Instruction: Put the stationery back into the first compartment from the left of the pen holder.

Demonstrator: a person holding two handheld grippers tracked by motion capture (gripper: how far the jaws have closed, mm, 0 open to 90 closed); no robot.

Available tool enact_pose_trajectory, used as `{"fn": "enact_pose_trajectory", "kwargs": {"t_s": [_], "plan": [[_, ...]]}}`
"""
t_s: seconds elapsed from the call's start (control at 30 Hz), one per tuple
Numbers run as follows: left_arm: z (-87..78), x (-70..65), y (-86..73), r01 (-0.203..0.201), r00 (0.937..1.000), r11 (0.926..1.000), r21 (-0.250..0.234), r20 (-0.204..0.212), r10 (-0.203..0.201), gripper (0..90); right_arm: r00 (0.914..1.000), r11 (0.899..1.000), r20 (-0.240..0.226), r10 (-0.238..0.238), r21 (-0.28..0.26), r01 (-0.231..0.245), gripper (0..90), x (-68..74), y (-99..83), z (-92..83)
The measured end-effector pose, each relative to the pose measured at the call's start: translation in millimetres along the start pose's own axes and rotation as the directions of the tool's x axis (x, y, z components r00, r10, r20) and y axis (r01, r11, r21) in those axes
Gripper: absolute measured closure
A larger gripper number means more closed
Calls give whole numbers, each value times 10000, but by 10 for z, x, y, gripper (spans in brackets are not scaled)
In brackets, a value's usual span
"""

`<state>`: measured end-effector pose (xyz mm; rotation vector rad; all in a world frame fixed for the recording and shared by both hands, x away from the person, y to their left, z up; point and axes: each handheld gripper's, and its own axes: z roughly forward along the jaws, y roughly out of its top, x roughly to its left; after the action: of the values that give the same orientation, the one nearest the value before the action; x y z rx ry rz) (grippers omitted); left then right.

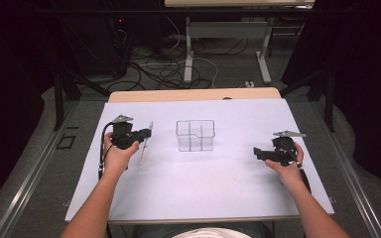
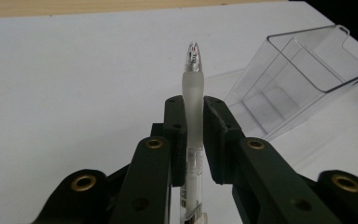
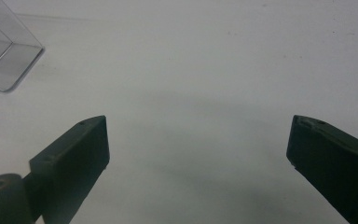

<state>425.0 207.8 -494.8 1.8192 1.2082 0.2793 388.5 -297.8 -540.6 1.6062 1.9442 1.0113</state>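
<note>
Left tongs [image 2: 194,140] are clamped on a clear pen [image 2: 192,116], gripping it across the frosted barrel, tip poking out ahead of the jaws. In the high view the pen [image 1: 146,144] hangs in the left tongs [image 1: 146,134] just above the white surface [image 1: 203,183], left of the clear divided box [image 1: 195,135]. Right tongs [image 3: 198,144] sit wide apart with nothing between them, parked off to the box's right [image 1: 256,152]. The job looks like dropping the pen into a compartment. Best bet: carry it over the box rim, stand it upright, line the tip with one cell, then ease the grip only once it's inside, since that light box could skid.
</note>
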Motion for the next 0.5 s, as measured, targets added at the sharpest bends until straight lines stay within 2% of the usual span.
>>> {"fn": "enact_pose_trajectory", "kwargs": {"t_s": [0.3,0.4,0.5], "plan": [[-58,-4,-7,393,9991,9963,-769,207,-378,802,10000,10000,-9,-70,-30,70,53,21,10,4],[-75,-9,-2,602,9979,9927,-1046,306,-573,802,9999,9999,-1,-145,-1,145,53,27,6,9],[-86,-21,-1,608,9979,9892,-1331,299,-573,802,9998,9998,-11,-199,-45,199,53,29,9,3]]}}
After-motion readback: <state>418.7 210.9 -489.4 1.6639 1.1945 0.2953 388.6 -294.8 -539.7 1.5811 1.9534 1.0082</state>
